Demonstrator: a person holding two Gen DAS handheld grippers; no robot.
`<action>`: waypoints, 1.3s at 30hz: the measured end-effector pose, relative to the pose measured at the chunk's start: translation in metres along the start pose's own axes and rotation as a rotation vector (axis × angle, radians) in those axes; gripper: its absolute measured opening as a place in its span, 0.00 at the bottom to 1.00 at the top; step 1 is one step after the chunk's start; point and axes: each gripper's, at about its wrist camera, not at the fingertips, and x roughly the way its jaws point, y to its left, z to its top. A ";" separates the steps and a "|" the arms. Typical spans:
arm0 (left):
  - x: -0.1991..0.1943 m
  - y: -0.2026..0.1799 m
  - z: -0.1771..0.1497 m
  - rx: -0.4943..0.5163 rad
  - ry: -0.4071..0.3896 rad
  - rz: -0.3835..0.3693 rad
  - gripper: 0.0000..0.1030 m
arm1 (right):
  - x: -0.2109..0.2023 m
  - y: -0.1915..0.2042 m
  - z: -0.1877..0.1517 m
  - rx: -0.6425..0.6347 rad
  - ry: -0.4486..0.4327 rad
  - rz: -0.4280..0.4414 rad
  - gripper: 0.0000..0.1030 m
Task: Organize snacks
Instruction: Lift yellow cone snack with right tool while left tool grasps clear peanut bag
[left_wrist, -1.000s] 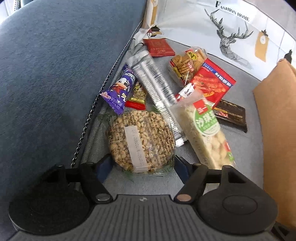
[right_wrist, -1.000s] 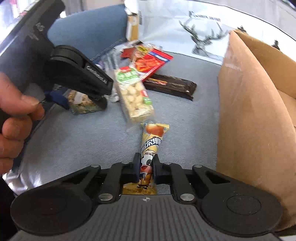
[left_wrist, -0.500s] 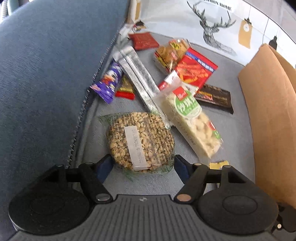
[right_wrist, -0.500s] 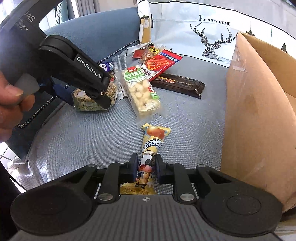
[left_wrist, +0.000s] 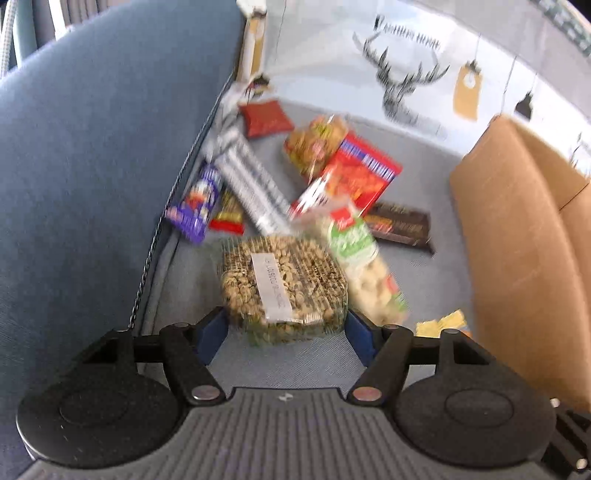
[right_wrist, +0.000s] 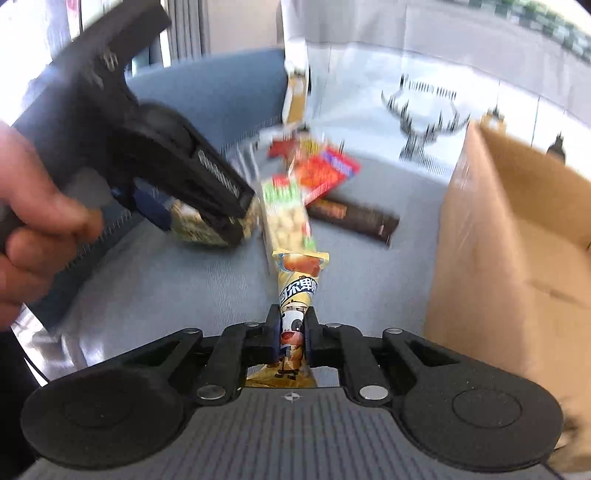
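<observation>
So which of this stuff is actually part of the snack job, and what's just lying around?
Job:
- peanut cake between the left gripper pads
- yellow cow packet in the right gripper
- loose snacks, e.g. brown bar
- cardboard box

Lying about:
- deer-print sheet
- blue cushion

A blue-grey upholstered sofa back (left_wrist: 92, 177) rises to the left of the grey seat cushion (left_wrist: 424, 280), while a white cloth printed with a deer head (left_wrist: 402, 85) hangs behind that cushion.
</observation>
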 end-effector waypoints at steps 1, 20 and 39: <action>-0.006 -0.002 0.001 -0.003 -0.025 -0.011 0.71 | -0.007 0.000 0.006 -0.002 -0.019 -0.006 0.11; 0.009 0.011 0.017 -0.275 0.096 -0.057 0.81 | -0.082 -0.127 0.050 0.148 -0.268 -0.137 0.12; 0.058 -0.037 0.032 -0.287 0.138 -0.035 0.51 | -0.093 -0.163 0.033 0.209 -0.249 -0.151 0.12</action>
